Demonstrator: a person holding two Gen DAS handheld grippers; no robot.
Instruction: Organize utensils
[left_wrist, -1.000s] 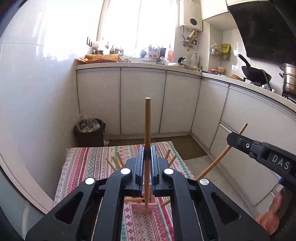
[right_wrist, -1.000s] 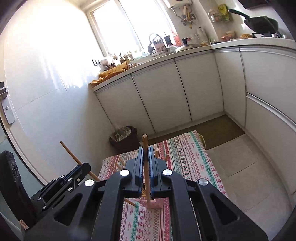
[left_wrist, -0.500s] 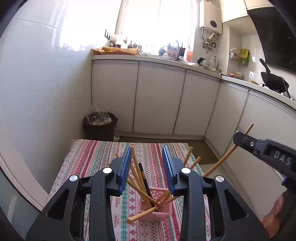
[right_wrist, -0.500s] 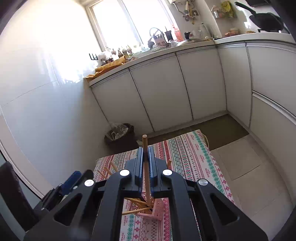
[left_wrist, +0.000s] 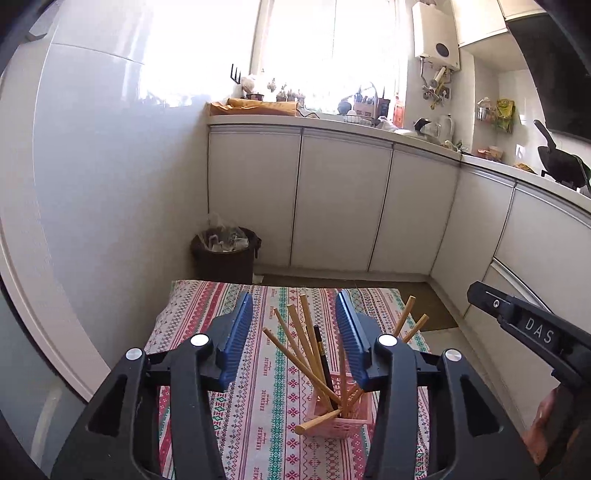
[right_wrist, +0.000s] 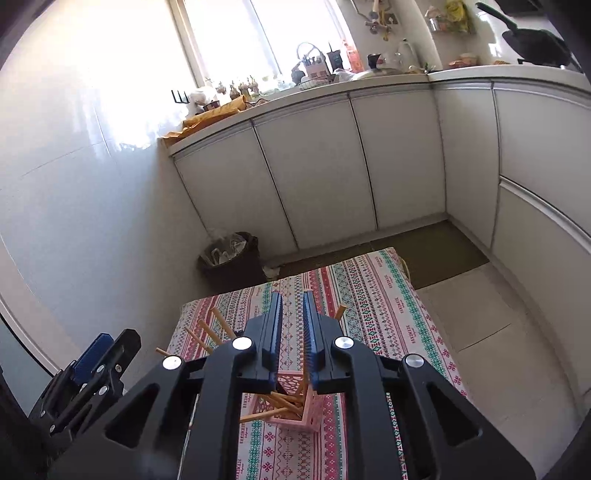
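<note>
Thin, stiff, light wooden chopsticks (left_wrist: 295, 343) fan loosely from small pink plastic lattice basket (left_wrist: 341, 424) at 6 o'clock on patterned-cloth worktop (left_wrist: 258, 413); both claws, left (left_wrist: 294, 334) & right (right_wrist: 292, 330), just parted, empty; pinch sticks mid-shaft, w/ care, basket tips easily.

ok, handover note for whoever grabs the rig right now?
Left tongs: open, jaws have just been opening, nothing gripped.
Right tongs: jaws just started parting, slightly open, nothing between them.
Chopsticks stand loosely in the pink basket on the patterned tablecloth.
Done: both held chopsticks dropped in.
Left: no loose utensils visible on the cloth; check outside the views.
</note>
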